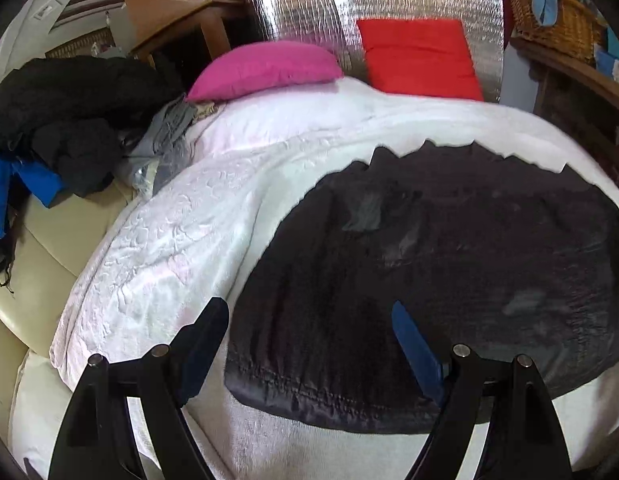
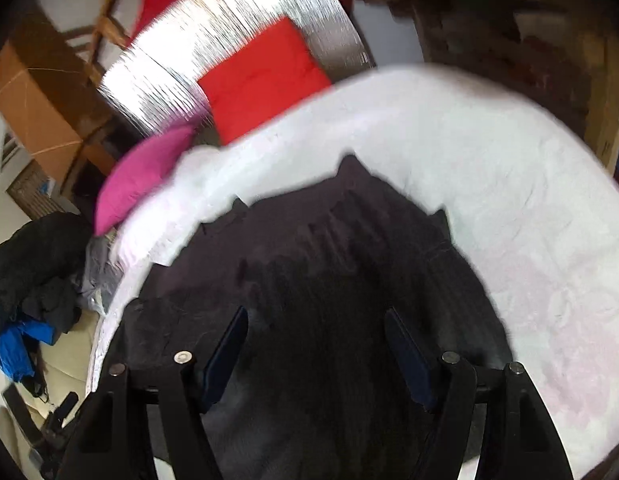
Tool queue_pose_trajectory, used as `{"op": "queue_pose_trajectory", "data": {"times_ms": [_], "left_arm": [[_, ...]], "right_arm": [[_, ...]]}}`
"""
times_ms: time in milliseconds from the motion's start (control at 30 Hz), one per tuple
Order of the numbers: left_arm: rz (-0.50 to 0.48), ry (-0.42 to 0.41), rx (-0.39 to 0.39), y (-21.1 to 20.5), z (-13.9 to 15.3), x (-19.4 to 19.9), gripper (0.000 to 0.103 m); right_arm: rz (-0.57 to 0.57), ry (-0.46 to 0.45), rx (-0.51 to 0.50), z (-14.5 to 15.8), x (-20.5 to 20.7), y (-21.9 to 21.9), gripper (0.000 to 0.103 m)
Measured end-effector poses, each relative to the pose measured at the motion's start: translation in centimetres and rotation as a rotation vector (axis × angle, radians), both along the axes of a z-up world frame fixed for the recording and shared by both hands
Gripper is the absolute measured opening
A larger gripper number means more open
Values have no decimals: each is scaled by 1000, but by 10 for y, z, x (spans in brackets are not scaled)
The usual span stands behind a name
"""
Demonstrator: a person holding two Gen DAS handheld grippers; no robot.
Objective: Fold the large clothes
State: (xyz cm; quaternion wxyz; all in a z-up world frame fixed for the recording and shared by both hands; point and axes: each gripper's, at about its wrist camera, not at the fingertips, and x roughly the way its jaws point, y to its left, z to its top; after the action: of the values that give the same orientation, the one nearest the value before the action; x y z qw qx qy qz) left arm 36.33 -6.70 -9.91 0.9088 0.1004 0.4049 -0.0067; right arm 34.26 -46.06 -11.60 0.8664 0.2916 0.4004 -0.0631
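A large dark garment [image 1: 449, 240] lies spread flat on a white textured bedspread [image 1: 169, 248]. Its far edge looks jagged against the white. In the left wrist view my left gripper [image 1: 307, 312] stands open above the garment's near left part, one finger over the bedspread and the other over the dark cloth. In the blurred right wrist view the same garment [image 2: 329, 240] fills the middle, on the bedspread [image 2: 529, 220]. My right gripper [image 2: 315, 314] hangs open over it with nothing pinched between its blue pads.
A pink pillow [image 1: 265, 66] and a red cushion [image 1: 417, 56] rest at the head of the bed against a silver foil panel [image 1: 309, 8]. A heap of dark and blue clothes [image 1: 69, 120] lies to the left. A wicker basket [image 1: 557, 28] stands back right.
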Motion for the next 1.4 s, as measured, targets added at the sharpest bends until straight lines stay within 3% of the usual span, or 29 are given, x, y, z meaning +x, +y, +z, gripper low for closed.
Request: {"op": "queue_pose_trajectory", "data": {"times_ms": [67, 167, 333, 433, 533, 600, 700, 767, 833, 900, 1067, 1233, 1400], "left_arm": [[5, 34, 14, -1, -13, 7, 84], [2, 83, 24, -2, -30, 15, 84], [1, 77, 21, -1, -25, 9, 84], [-16, 65, -21, -1, -17, -4, 84], [-51, 68, -46, -9, -16, -14, 86], [-50, 110, -24, -16, -28, -11, 87], [-36, 127, 7, -21, -33, -12, 88], [-34, 128, 7, -21, -23, -18, 88], [-43, 102, -7, -20, -9, -31, 88], [-52, 57, 7, -22, 10, -48, 88], [-92, -97, 36, -34, 72, -105, 89], [-135, -228, -4, -31, 126, -157, 93], [-116, -327, -12, -19, 168, -201, 100]], "right_arm": [[-18, 90, -6, -20, 18, -6, 66], [-10, 104, -8, -25, 25, -8, 66], [-1, 39, -59, -3, -5, 4, 66], [43, -32, -81, 13, -35, 21, 66], [95, -44, -124, 20, -53, 47, 66], [131, -2, -147, 12, -54, 63, 66], [147, 129, -164, -17, -47, 81, 67], [146, 137, -212, -15, -48, 89, 67], [143, 102, -193, -5, -56, 92, 68], [111, 56, -179, 8, -74, 96, 68], [55, -1, -284, 44, -122, 117, 68], [11, -90, -366, 102, -173, 125, 74], [-12, -167, -459, 155, -222, 151, 74]]}}
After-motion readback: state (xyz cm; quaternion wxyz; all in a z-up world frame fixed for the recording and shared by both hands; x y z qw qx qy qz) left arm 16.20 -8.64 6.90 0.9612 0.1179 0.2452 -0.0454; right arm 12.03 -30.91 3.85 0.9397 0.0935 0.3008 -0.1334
